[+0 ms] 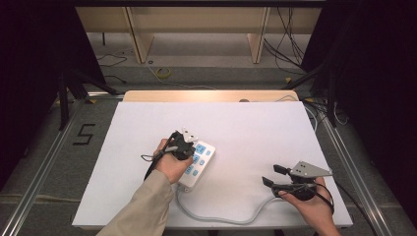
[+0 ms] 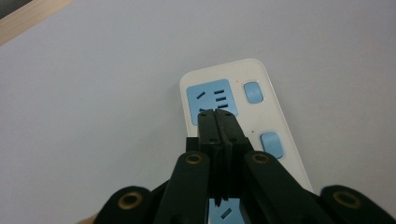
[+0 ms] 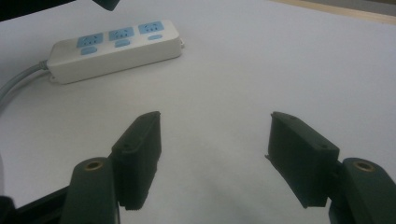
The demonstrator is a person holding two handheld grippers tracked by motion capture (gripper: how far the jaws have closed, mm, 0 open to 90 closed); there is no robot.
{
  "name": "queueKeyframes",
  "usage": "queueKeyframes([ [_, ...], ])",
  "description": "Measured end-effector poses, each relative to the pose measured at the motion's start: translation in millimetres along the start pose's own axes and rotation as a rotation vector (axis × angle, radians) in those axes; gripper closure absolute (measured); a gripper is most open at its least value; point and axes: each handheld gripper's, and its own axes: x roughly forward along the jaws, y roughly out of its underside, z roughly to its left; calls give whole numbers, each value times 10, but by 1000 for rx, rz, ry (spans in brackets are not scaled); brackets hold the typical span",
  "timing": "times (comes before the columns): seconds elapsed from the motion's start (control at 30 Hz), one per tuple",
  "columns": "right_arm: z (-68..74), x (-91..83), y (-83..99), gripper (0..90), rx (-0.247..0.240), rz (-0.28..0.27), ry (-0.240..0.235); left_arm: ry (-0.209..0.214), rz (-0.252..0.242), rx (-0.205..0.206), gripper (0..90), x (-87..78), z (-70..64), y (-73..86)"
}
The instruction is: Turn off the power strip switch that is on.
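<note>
A white power strip (image 1: pixel 197 165) with blue sockets and blue switches lies on the white table top (image 1: pixel 147 123), its grey cable (image 1: pixel 216 216) curling toward the front edge. My left gripper (image 1: pixel 189 140) hovers just over the strip; in the left gripper view its jaws (image 2: pixel 216 114) are pressed together with nothing between them, their tips over the far blue socket (image 2: pixel 212 98). My right gripper (image 1: pixel 271 176) is at the front right, apart from the strip, open and empty; its view (image 3: pixel 212 135) shows the power strip (image 3: pixel 116 44) farther off.
A wooden strip (image 1: pixel 206 96) borders the table's far edge. Beyond it stand wooden shelf legs and loose cables on the floor. A "5" mark (image 1: pixel 84 133) is on the floor at left. Metal rails run along both sides.
</note>
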Motion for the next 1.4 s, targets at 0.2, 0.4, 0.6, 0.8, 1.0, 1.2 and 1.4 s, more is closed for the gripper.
queueKeyframes([
  [0.2, 0, 0, 0, 356, 0, 1, 0, 5, 7, 1, 898, 23, -14, -24],
  [0.4, 0, 1, -1, 356, 1, 1, -1, 6, 14, 7, 898, 30, -15, -49],
  [0.6, 1, 0, -2, 356, 1, -1, -2, 11, 18, 6, 898, 55, -28, -68],
  [0.8, 1, 0, -2, 356, 0, 0, -1, 16, 28, 11, 898, 82, -39, -87],
  [1.0, 4, 0, -2, 356, -2, 1, -1, 21, 32, 7, 898, 102, -45, -93],
  [1.2, 2, 0, -2, 356, -2, 0, -2, 22, 36, 10, 898, 115, -42, -119],
  [1.4, 4, 1, -2, 356, -3, 1, -3, 22, 42, 11, 898, 135, -43, -128],
])
